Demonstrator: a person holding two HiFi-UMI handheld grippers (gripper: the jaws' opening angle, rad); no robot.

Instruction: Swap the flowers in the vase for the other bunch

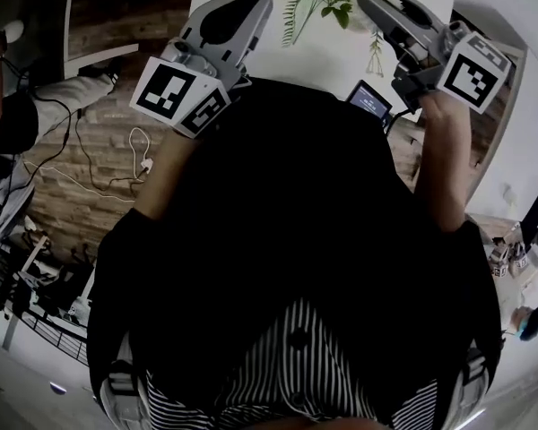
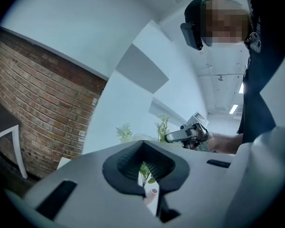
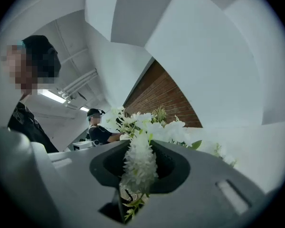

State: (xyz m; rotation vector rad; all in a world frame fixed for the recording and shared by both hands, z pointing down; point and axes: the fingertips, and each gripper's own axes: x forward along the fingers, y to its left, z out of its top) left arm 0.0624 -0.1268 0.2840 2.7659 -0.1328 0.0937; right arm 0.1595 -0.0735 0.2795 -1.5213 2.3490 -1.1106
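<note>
With the right gripper [image 3: 133, 194] pinching the white bunch [image 3: 140, 163] by its stems above the near edge of the table [image 1: 323, 61] and the left gripper [image 2: 152, 194] closed on nothing, we are trying to carry it upright and unhurried.

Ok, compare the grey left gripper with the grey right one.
The right gripper is clamped on a white-flowered bunch with green leaves; the left gripper has jaws nearly together, whether on anything is unclear. From the head view, the left gripper slants rightward, the right gripper leftward. Both carry marker cubes and reach over the white table.
</note>
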